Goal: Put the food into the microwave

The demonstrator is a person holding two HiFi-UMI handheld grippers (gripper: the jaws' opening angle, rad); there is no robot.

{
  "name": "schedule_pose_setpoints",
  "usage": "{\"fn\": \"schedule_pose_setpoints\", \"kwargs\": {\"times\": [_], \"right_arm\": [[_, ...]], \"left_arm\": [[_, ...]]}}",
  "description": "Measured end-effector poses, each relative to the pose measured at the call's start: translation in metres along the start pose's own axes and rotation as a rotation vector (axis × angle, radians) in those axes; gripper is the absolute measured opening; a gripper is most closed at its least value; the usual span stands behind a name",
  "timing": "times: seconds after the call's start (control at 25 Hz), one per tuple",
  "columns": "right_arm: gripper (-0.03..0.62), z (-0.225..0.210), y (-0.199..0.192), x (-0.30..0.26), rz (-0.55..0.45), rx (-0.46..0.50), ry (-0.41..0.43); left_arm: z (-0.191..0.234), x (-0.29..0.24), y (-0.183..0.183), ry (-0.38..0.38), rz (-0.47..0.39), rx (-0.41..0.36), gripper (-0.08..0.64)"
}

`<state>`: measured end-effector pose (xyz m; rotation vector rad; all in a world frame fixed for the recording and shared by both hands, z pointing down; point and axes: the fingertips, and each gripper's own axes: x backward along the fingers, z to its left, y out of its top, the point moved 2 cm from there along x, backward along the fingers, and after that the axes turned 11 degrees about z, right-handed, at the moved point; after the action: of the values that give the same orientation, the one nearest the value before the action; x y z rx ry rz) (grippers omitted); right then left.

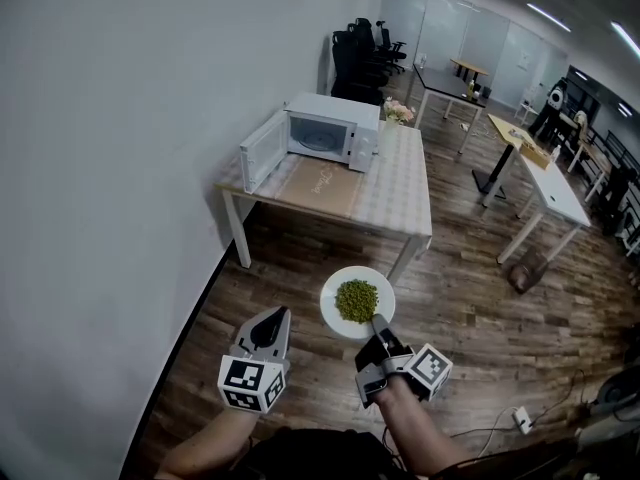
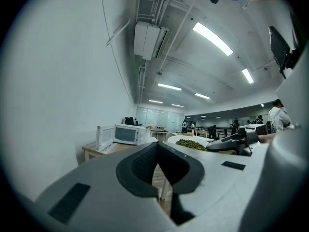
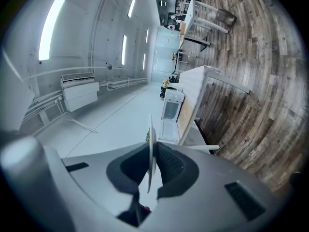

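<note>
My right claw [image 1: 378, 322], low in the centre of the head view, pinches the rim of the white plate [image 1: 333, 286] holding the green food [image 1: 357, 300]. My left claw [image 1: 272, 318] is closed and empty. The microwave [image 1: 330, 133] stands open at upper centre.

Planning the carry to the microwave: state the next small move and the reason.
Probably carry the plate forward to the table, holding it level. The right tool is clamped on the plate's rim with green food heaped on it. The microwave stands on the table with its door open, and a stretch of floor lies between.
</note>
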<state>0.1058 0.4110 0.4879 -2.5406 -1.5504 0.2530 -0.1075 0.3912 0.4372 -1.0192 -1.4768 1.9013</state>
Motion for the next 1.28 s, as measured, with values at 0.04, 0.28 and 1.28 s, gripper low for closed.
{"fn": "schedule_pose_setpoints", "kwargs": {"times": [0.04,0.28,1.28], "right_arm": [[0.035,0.002,-0.004,-0.003,-0.001,0.005,0.0],[0.035,0.005,-0.025,-0.024,-0.009,-0.005,-0.008],[0.034,-0.015,0.08,-0.168,0.084,0.001,0.021]], "left_arm": [[0.005,0.002,0.0,-0.002,-0.001,0.0,0.008],[0.033,0.006,-0.003,-0.024,0.0,0.008,0.008],[0.102,-0.127,0.043,0.076,-0.02,0.038,0.008]]}}
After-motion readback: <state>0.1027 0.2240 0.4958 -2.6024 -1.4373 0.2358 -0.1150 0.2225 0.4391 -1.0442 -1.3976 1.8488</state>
